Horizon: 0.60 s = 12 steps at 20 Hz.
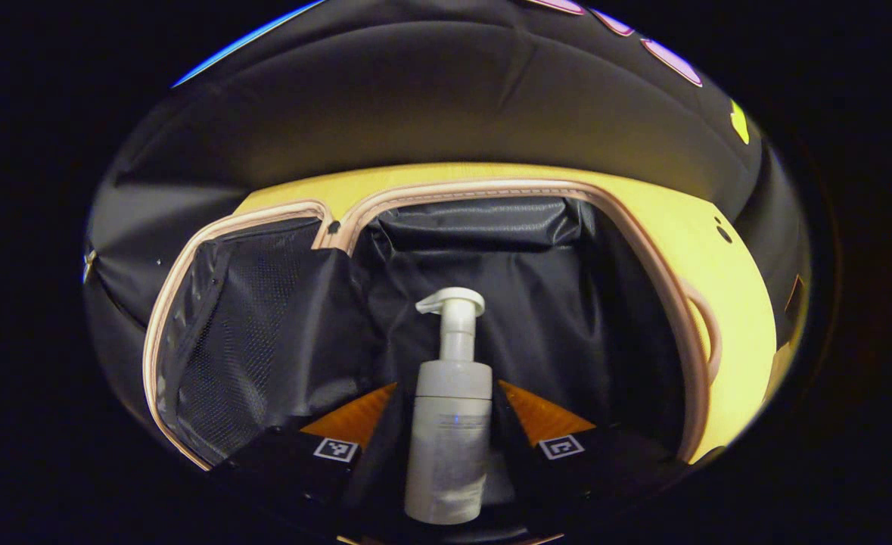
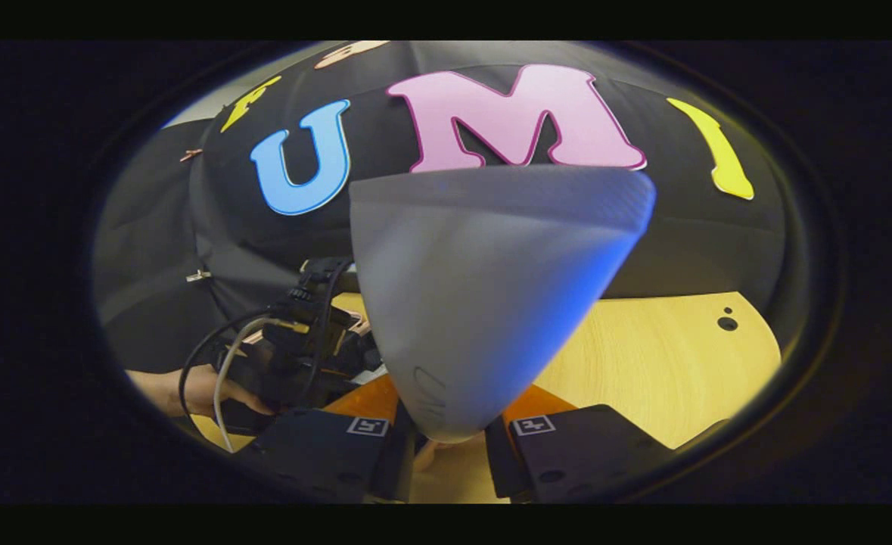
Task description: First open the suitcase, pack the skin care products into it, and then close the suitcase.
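Holding a pump bottle (image 1: 449, 424) pinched between its fingers above the open suitcase (image 1: 491, 303), the left gripper (image 1: 449, 446) could drop it askew; the right gripper (image 2: 449, 431), closed on the grey lid (image 2: 483, 288), might slip, dropping it onto the bottle.

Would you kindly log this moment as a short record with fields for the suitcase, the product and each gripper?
suitcase: open, dark lined interior, lid raised
product: white pump bottle, upright, over the open suitcase
left gripper: shut on the pump bottle
right gripper: at the lid's corner, fingers either side; firm grip cannot be told
table: light wood
person: a hand on the left gripper
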{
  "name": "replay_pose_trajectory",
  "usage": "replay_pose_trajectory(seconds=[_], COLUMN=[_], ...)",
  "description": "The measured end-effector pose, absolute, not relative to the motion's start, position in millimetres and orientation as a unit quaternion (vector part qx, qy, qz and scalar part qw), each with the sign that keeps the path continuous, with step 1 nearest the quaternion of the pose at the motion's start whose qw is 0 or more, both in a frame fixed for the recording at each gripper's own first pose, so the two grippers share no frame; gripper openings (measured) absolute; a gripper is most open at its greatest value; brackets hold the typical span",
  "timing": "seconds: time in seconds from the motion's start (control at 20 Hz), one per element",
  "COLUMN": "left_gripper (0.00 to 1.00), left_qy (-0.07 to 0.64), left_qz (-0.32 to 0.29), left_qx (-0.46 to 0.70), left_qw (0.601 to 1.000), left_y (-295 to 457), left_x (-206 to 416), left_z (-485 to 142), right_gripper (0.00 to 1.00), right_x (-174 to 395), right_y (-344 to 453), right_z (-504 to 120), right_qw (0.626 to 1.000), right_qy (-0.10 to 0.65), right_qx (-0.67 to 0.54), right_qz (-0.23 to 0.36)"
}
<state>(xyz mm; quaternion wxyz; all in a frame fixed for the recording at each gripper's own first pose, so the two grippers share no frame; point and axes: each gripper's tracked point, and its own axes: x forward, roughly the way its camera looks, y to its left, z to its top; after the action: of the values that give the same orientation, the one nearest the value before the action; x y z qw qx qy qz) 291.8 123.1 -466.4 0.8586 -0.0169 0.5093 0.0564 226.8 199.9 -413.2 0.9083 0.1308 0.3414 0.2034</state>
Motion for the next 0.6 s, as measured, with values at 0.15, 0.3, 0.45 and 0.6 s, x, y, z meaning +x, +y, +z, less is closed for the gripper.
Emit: replay_pose_trajectory(seconds=[0.15, 0.3, 0.45, 0.6], left_gripper=[0.79, 0.83, 0.84, 0.84], left_qy=[0.452, 0.369, 0.305, 0.279], left_qz=[0.086, 0.15, 0.192, 0.205], left_qx=[-0.019, -0.007, 0.007, -0.019], left_qw=[0.888, 0.917, 0.933, 0.938], left_y=[138.6, 179.9, 213.4, 235.3], left_x=[292.6, 283.4, 260.1, 234.7], left_z=[-424.9, -365.9, -330.8, -317.0], right_gripper=[0.43, 0.43, 0.44, 0.43], right_x=[221.8, 218.4, 212.3, 208.0], right_y=[217.1, 237.5, 257.2, 273.3], right_z=[-414.2, -418.3, -431.6, -451.5], right_qw=[0.896, 0.89, 0.876, 0.862], right_qy=[0.362, 0.378, 0.404, 0.436], right_qx=[0.148, 0.14, 0.134, 0.142], right_qz=[0.208, 0.215, 0.224, 0.214])
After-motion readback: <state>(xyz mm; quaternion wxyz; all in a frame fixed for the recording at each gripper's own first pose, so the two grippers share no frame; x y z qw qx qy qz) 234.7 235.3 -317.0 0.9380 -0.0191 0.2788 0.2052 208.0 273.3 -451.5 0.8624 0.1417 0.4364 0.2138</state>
